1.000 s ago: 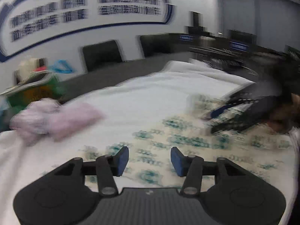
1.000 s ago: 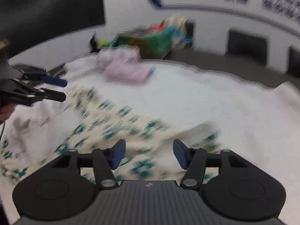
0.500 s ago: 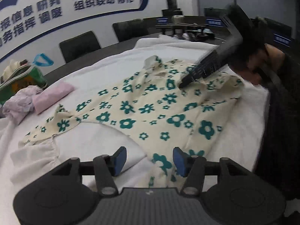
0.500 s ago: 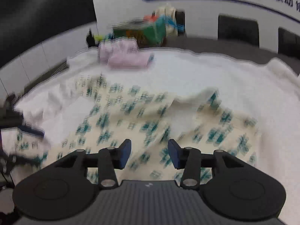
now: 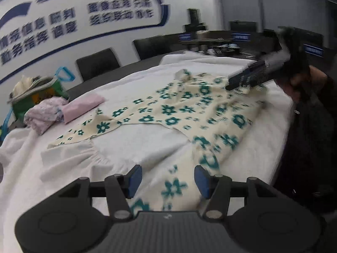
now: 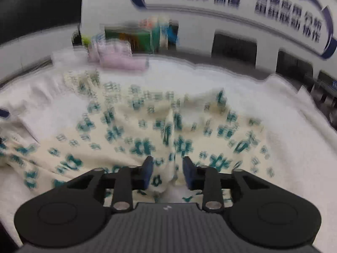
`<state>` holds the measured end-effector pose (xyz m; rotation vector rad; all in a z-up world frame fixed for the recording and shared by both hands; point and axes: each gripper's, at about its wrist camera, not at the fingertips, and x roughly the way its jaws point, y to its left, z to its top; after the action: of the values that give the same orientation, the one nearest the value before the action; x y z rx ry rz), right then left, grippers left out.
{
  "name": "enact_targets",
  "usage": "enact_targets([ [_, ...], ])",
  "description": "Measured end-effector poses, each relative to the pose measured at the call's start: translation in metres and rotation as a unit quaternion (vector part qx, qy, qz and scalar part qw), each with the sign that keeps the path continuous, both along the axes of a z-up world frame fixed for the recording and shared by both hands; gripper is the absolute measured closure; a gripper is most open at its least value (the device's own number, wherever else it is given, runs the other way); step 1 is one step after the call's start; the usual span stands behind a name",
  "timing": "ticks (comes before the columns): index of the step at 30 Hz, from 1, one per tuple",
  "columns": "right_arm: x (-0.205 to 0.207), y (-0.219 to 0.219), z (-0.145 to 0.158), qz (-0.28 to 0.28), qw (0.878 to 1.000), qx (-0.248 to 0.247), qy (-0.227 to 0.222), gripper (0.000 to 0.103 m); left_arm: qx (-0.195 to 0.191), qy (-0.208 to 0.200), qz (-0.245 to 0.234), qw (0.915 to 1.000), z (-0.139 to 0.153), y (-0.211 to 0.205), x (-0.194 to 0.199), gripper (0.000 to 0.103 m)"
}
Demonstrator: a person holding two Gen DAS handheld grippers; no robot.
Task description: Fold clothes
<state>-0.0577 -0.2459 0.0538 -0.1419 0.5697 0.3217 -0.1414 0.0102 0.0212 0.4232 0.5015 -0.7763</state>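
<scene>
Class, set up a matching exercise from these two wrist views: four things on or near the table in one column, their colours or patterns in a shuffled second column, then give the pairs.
Things:
1. Spread-out garment
2. Folded cloth beside the crumpled bundle
3. Bag at the table's far end
4. Table covering

Descriptions:
A. Plain white
B. Green, with a blue handle
C. Cream with teal flowers
D. Plain pale pink

Pairs: 1-C, 2-D, 3-B, 4-A
</scene>
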Motion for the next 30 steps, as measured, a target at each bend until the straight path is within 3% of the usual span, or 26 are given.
enact_targets([
  [4, -0.042, -0.012, 0.011, 0.063, 0.997, 0.019, -0.048, 0.052, 0.008, -0.019, -0.049, 0.9986, -0.008, -0.008, -0.004, 0.049],
  [6, -0.044, -0.002, 0.002, 0.092, 0.995, 0.009, -0.034, 0.060, 0.028, -0.002, -0.048, 0.9985, -0.015, -0.019, 0.008, 0.073],
  [7, -0.041, 0.005, -0.004, 0.097, 0.995, -0.001, -0.025, 0.067, 0.040, 0.010, -0.054, 0.9977, -0.018, -0.021, 0.013, 0.097],
  [8, -0.037, 0.013, -0.013, 0.101, 0.995, -0.019, -0.009, 0.085, 0.039, 0.014, -0.058, 0.9974, -0.020, -0.017, 0.017, 0.096],
  [9, -0.034, 0.019, -0.021, 0.101, 0.994, -0.044, 0.007, 0.088, 0.035, 0.017, -0.052, 0.9979, -0.018, -0.010, 0.017, 0.095],
  [12, -0.050, 0.006, -0.014, 0.084, 0.995, -0.059, -0.005, 0.085, 0.021, 0.014, -0.037, 0.9990, -0.011, 0.010, 0.012, 0.082],
  [13, -0.060, -0.003, -0.005, 0.083, 0.995, -0.050, -0.023, 0.082, 0.014, 0.003, -0.042, 0.9990, -0.007, 0.016, 0.006, 0.071],
  [14, -0.075, -0.016, 0.005, 0.085, 0.994, -0.038, -0.052, 0.071, 0.008, -0.008, -0.047, 0.9989, -0.004, 0.021, 0.000, 0.057],
  [15, -0.087, -0.028, 0.011, 0.085, 0.993, -0.031, -0.076, 0.055, 0.002, -0.023, -0.059, 0.9980, -0.001, 0.022, -0.007, 0.052],
  [17, -0.097, -0.042, 0.013, 0.070, 0.991, -0.057, -0.098, 0.053, -0.002, -0.042, -0.093, 0.9948, 0.000, 0.010, -0.015, 0.043],
  [20, -0.088, -0.039, -0.002, 0.099, 0.987, -0.098, -0.084, 0.053, 0.037, -0.062, -0.126, 0.9894, -0.012, -0.020, -0.018, 0.044],
  [21, -0.084, -0.035, -0.009, 0.115, 0.984, -0.110, -0.078, 0.053, 0.053, -0.063, -0.126, 0.9886, -0.018, -0.027, -0.015, 0.047],
  [23, -0.076, -0.025, -0.025, 0.136, 0.978, -0.144, -0.067, 0.054, 0.066, -0.042, -0.118, 0.9900, -0.025, -0.033, -0.006, 0.076],
  [25, -0.065, -0.020, -0.032, 0.141, 0.976, -0.153, -0.064, 0.059, 0.048, -0.012, -0.104, 0.9933, -0.025, -0.028, 0.006, 0.087],
  [27, -0.056, -0.020, -0.032, 0.147, 0.978, -0.138, -0.058, 0.085, 0.035, 0.006, -0.092, 0.9951, -0.022, -0.021, 0.016, 0.096],
  [30, -0.044, -0.020, -0.033, 0.158, 0.979, -0.126, -0.037, 0.099, 0.029, 0.024, -0.094, 0.9949, -0.018, -0.013, 0.020, 0.101],
])
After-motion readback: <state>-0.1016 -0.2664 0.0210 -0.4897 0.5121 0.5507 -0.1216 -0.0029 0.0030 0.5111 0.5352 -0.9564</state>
